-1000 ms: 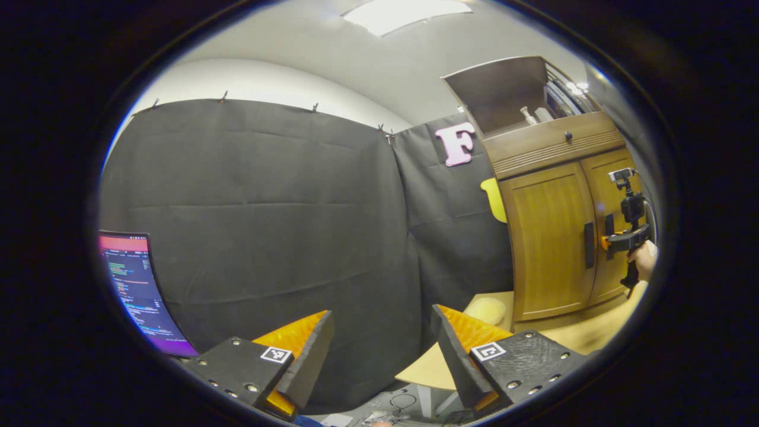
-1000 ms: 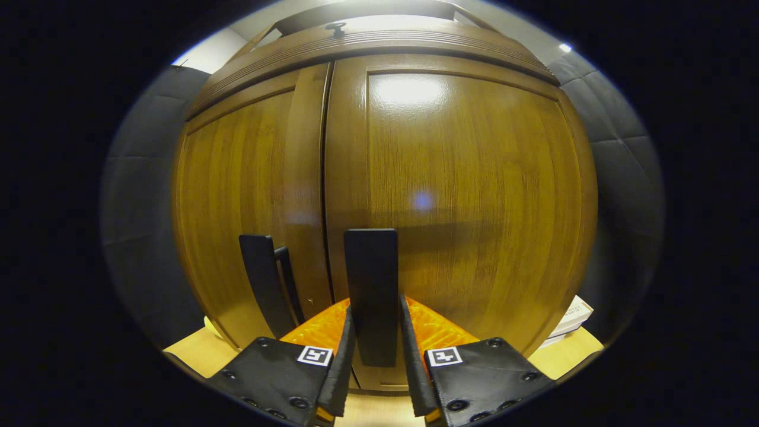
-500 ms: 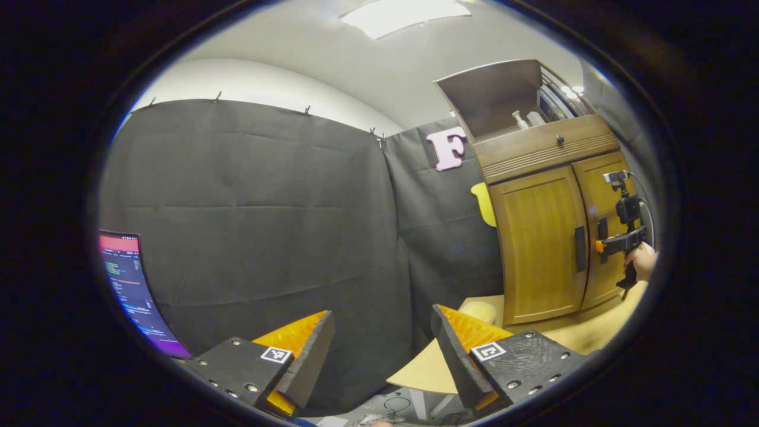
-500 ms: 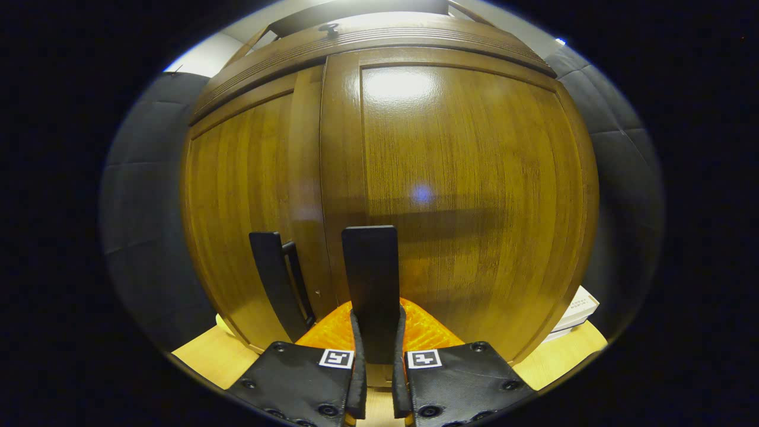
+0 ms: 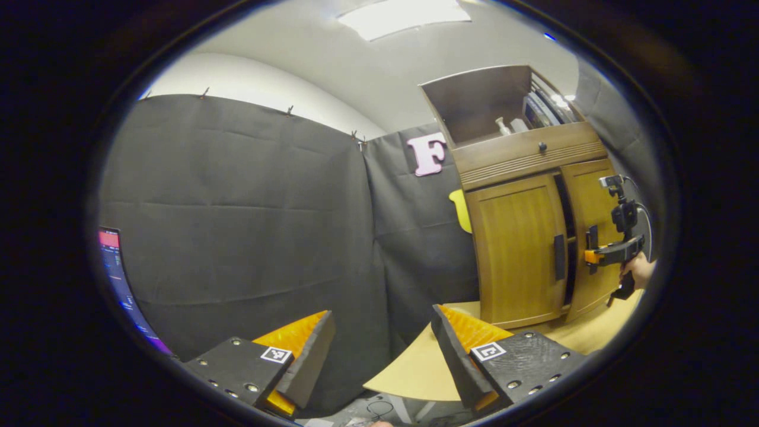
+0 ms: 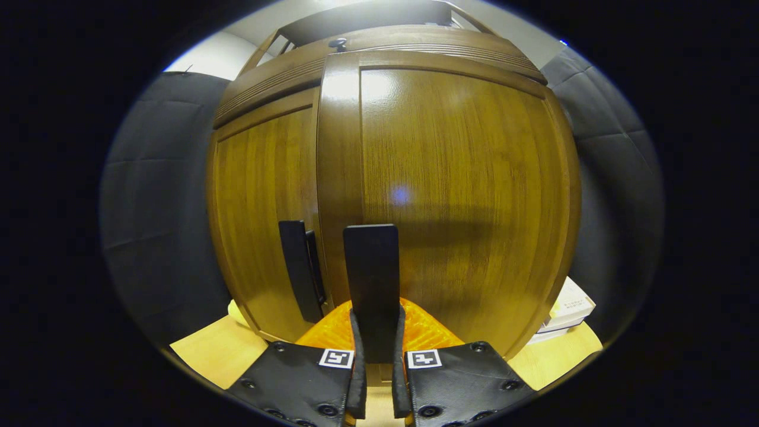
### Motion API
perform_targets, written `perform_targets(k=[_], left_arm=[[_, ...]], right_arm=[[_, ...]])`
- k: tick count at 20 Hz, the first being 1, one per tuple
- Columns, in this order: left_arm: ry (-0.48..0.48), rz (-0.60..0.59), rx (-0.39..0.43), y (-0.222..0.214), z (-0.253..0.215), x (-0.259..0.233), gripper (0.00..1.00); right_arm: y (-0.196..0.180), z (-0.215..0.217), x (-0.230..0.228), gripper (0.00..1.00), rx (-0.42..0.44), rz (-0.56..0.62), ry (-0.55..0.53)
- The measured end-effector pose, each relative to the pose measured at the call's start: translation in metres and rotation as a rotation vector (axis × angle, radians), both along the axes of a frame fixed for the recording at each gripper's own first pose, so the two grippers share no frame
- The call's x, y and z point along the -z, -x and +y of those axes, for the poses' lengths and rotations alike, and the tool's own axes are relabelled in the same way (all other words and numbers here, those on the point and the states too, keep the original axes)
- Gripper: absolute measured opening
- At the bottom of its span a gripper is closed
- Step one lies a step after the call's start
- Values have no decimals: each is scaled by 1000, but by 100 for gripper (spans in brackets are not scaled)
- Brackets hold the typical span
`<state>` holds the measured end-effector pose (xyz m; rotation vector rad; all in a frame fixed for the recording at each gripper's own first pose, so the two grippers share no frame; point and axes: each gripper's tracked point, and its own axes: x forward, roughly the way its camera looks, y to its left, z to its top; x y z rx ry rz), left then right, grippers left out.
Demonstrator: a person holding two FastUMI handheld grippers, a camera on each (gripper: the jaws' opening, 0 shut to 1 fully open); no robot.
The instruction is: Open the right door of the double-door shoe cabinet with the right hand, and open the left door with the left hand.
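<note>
The wooden shoe cabinet (image 5: 522,237) stands on a light table at the right of the left gripper view. Its right door (image 6: 462,201) is swung out a little, with a dark gap (image 5: 567,237) between it and the left door (image 5: 516,249). My right gripper (image 6: 376,350) is shut on the right door's black handle (image 6: 372,279). The left door's black handle (image 6: 301,267) is free. From the left gripper view, my right gripper (image 5: 591,256) is held by a hand (image 5: 637,270) at that handle. My left gripper (image 5: 379,350) is open, far from the cabinet, with nothing between its fingers.
The cabinet sits on a light wooden table (image 5: 415,367). A top compartment (image 5: 492,107) with small items is open above a drawer knob (image 5: 541,146). A monitor (image 5: 118,279) glows at the far left. A book (image 6: 569,308) lies right of the cabinet.
The right gripper has shut on the right door's handle and pulled it, so the door has swung out a crack. The left gripper's view has turned, bringing the cabinet more toward the middle.
</note>
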<state>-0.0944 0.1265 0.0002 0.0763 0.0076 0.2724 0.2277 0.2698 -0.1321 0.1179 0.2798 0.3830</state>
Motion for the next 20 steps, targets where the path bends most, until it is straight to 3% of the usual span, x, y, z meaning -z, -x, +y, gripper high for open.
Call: perform_targets(k=[20], left_arm=[[13, -36, 236, -26, -25, 5, 96]], right_arm=[[82, -79, -4, 17, -43, 27, -11]])
